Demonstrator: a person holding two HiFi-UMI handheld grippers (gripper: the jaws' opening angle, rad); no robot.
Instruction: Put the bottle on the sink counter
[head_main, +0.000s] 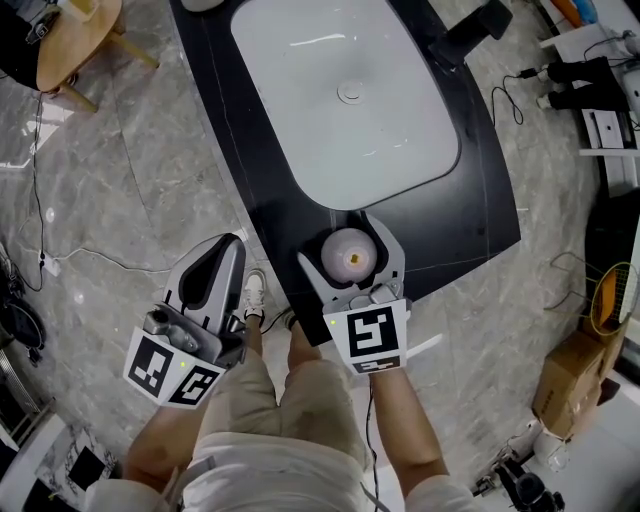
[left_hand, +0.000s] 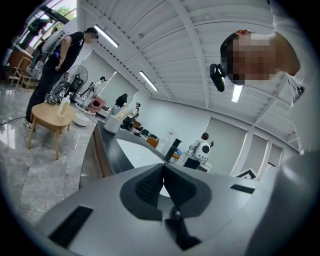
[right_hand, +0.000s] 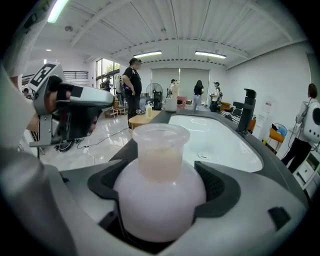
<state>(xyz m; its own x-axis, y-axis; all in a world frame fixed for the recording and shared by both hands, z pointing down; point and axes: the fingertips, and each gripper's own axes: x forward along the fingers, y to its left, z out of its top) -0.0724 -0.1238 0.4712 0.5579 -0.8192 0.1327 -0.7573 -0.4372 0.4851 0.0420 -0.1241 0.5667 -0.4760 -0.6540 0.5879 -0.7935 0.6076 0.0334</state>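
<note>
My left hand-held gripper (head_main: 226, 246) hangs off the worktop's (head_main: 470, 215) left edge, jaws pressed together on nothing, out of the way. My right hand-held gripper (head_main: 350, 240) pinches the bottle (right_hand: 159, 195) by its belly, upright, over the worktop's near strip before the sink (head_main: 340, 100). Only 1 hand-held gripper is needed. Contact with the worktop: cannot tell.

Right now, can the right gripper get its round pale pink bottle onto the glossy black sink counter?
Probably yes. The right gripper, shut on the round pale pink bottle, hangs over the black counter's near edge, and that strip before the white basin looks bare. Height above it is unclear.
</note>
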